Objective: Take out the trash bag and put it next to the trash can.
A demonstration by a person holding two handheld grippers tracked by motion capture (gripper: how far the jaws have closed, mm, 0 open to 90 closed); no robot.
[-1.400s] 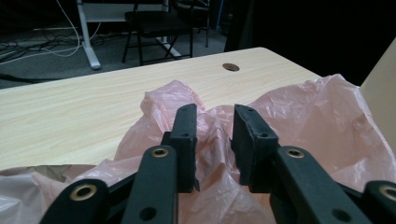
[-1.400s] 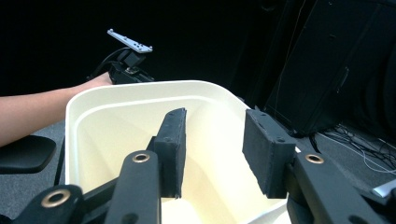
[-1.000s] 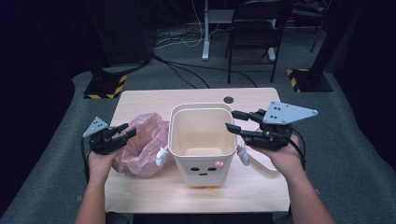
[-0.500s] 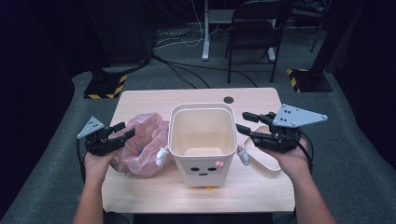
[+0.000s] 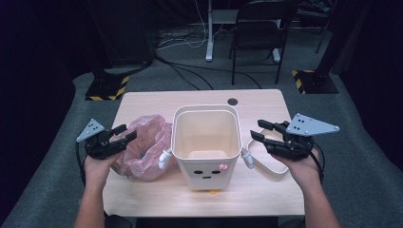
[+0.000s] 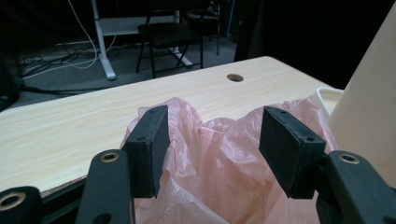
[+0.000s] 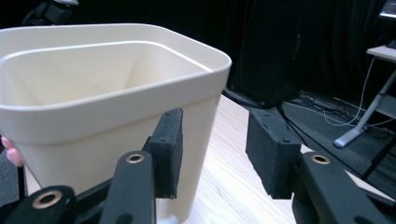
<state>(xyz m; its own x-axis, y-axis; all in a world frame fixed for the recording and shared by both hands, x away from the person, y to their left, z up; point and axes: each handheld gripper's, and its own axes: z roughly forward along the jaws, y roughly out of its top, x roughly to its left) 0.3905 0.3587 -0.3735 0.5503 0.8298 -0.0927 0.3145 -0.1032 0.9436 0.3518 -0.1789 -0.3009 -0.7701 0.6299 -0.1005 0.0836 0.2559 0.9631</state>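
On the table [image 5: 142, 102], a cream bin [image 5: 206, 142] stands upright in the middle, with a small face on its front wall and a little white arm on each side. Just left of it lies a crumpled pink bag [image 5: 147, 147], its plastic touching the bin's left wall. To the right of the bin a shallow cream tray [image 5: 268, 164] rests on the wood, close to the bin's right arm.

The left gripper [image 5: 121, 135] hangs at the bag's left edge, held in the person's left hand [image 5: 97, 166]. Its jaws stand apart; they have just been opening, and in the left gripper view the bag [image 6: 219, 154] bulges up between the two pads [image 6: 149, 144] without being pinched. The bin's wall [image 6: 369, 112] rises at the right of that view, and the table's round hole [image 6: 235, 77] lies far off.

The right gripper [image 5: 259, 133] hovers over the tray, to the right of the bin and apart from it, held in the right hand [image 5: 302, 166]. Its jaws are also apart with nothing between them. In the right gripper view the bin [image 7: 102, 102] stands just ahead and to the left, its rim above the pads [image 7: 170, 149], and bare wood shows in the gap.

Behind the table, a chair [image 5: 261, 28] stands on the dark floor among cables.
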